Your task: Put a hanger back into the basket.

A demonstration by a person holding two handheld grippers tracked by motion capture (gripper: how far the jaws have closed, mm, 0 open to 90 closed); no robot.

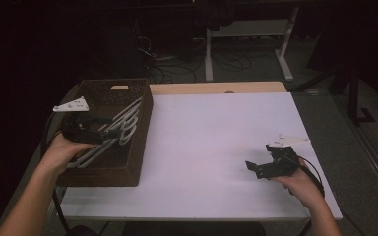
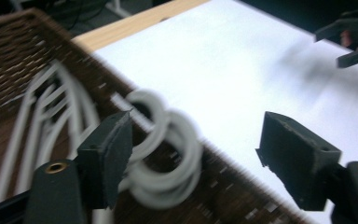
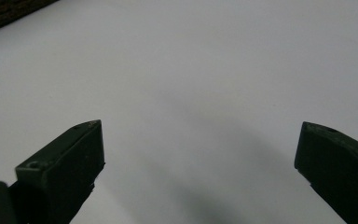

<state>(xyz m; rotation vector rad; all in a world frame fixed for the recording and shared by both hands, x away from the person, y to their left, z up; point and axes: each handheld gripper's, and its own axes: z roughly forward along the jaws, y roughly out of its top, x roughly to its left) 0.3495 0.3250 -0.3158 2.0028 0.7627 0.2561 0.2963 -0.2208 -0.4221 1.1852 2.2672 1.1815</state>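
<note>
White plastic clothes hangers (image 1: 120, 129) lie stacked in a dark woven wicker basket (image 1: 140, 147) at the table's left edge, the left gripper (image 2: 193, 154) spread empty above them; the right gripper (image 1: 256, 168), jaws apart, rests on the white tabletop (image 1: 211, 142).

White plastic clothes hangers (image 1: 120, 129) lie stacked on a slant inside a dark brown woven wicker basket (image 1: 142, 147) at the left end of the desk, their rounded hooks (image 2: 165, 144) resting over the basket's right rim and their long arms running down into its interior.
</note>
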